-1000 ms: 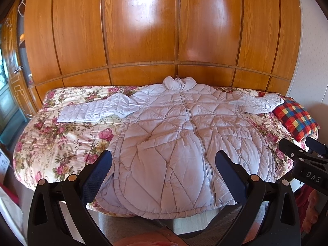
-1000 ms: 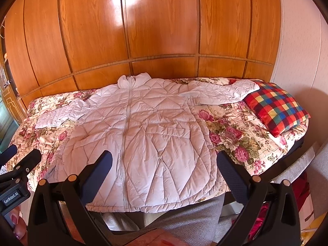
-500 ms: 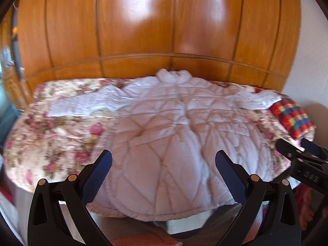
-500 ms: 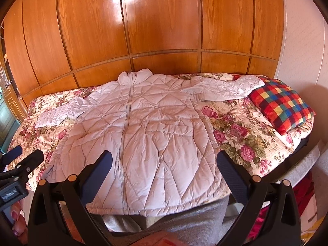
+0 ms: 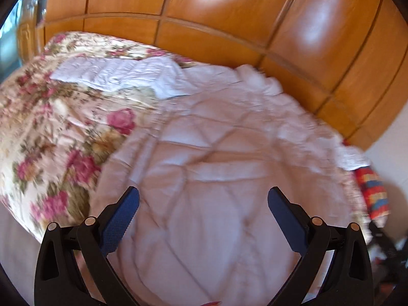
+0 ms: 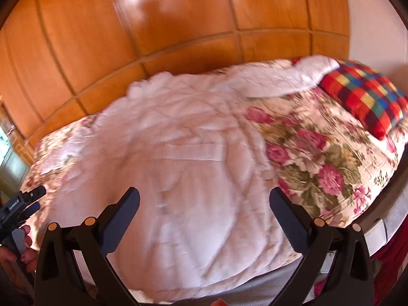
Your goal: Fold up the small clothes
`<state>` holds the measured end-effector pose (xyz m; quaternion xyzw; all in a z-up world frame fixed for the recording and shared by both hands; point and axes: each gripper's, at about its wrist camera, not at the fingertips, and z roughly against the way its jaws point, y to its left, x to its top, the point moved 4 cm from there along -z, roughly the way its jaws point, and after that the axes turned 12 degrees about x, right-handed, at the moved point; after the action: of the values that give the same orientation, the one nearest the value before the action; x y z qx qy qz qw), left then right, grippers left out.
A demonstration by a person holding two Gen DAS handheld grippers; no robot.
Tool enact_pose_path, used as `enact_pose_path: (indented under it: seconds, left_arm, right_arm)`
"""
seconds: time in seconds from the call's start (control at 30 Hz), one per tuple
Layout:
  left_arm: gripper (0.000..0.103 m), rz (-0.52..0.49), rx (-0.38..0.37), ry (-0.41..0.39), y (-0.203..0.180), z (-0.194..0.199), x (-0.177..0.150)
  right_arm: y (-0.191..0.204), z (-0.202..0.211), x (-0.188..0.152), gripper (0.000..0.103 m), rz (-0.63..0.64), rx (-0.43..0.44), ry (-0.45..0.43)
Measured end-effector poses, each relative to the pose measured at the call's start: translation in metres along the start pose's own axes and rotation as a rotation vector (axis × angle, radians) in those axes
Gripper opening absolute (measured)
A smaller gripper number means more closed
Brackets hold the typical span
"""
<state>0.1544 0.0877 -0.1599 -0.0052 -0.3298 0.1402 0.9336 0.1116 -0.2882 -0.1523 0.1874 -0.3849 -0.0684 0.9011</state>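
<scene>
A pale lilac quilted puffer jacket (image 5: 216,158) (image 6: 178,153) lies flat on a floral bedspread (image 5: 51,132) (image 6: 331,158), collar toward the wooden wall and both sleeves spread out. Its left sleeve (image 5: 114,74) reaches toward the bed's left end, its right sleeve (image 6: 285,76) toward the checked pillow. My left gripper (image 5: 202,204) hovers open over the jacket's lower left half, holding nothing. Above the lower right half my right gripper (image 6: 204,204) is open too, and empty. Both views are motion-blurred. The left gripper's body (image 6: 17,204) and a hand show at the right wrist view's left edge.
A red, blue and yellow checked pillow (image 6: 367,94) (image 5: 372,191) lies at the bed's right end. Glossy wooden panels (image 5: 204,12) rise directly behind the bed. A white wall (image 6: 374,25) stands on the right. A cabinet (image 6: 10,158) sits left of the bed.
Both grippers have moved in closer over the jacket and tilted; the left one has swung leftward, the right one rightward. Both stay open and the jacket has not moved.
</scene>
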Motion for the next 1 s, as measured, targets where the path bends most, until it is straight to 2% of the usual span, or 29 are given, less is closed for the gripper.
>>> enact_pose_path:
  seconds: [0.13,0.27,0.37,0.5,0.53,0.57,0.67,0.73,0.8,0.93,1.0]
  left_arm:
    - [0.100,-0.071,0.076,-0.017,-0.003,-0.033,0.017]
    - [0.100,-0.099,0.119,-0.058,-0.016,-0.055,0.044]
    - [0.100,-0.114,0.123,-0.106,-0.033,-0.073,0.073]
    - [0.100,-0.124,0.134,-0.151,-0.055,-0.094,0.099]
    - [0.100,-0.132,0.146,-0.172,-0.060,-0.100,0.104]
    - [0.100,-0.158,0.181,-0.204,-0.065,-0.110,0.110]
    - [0.100,-0.192,0.241,-0.227,-0.067,-0.132,0.119]
    - [0.100,-0.169,0.239,-0.198,-0.062,-0.146,0.121]
    - [0.100,-0.136,0.225,-0.157,-0.054,-0.160,0.118]
    - [0.100,-0.121,0.234,-0.075,-0.047,-0.186,0.104]
    - [0.100,-0.117,0.230,-0.070,-0.046,-0.189,0.102]
  right_arm:
    - [-0.039,-0.014,0.005,0.101,-0.030,-0.111,0.000]
    - [-0.065,-0.028,0.026,0.101,-0.048,-0.135,-0.017]
    - [-0.080,-0.046,0.054,0.101,-0.033,-0.150,-0.040]
    - [-0.109,-0.076,0.094,0.100,-0.091,-0.126,-0.078]
    - [-0.118,-0.083,0.102,0.097,-0.115,-0.116,-0.079]
    - [-0.127,-0.089,0.110,0.090,-0.140,-0.117,-0.082]
    - [-0.161,-0.107,0.139,0.081,-0.199,-0.153,-0.093]
    - [-0.186,-0.115,0.155,0.080,-0.249,-0.167,-0.110]
    - [-0.208,-0.121,0.165,0.073,-0.299,-0.174,-0.117]
    - [-0.257,-0.136,0.182,0.070,-0.395,-0.252,-0.110]
    - [-0.277,-0.140,0.191,0.067,-0.421,-0.271,-0.122]
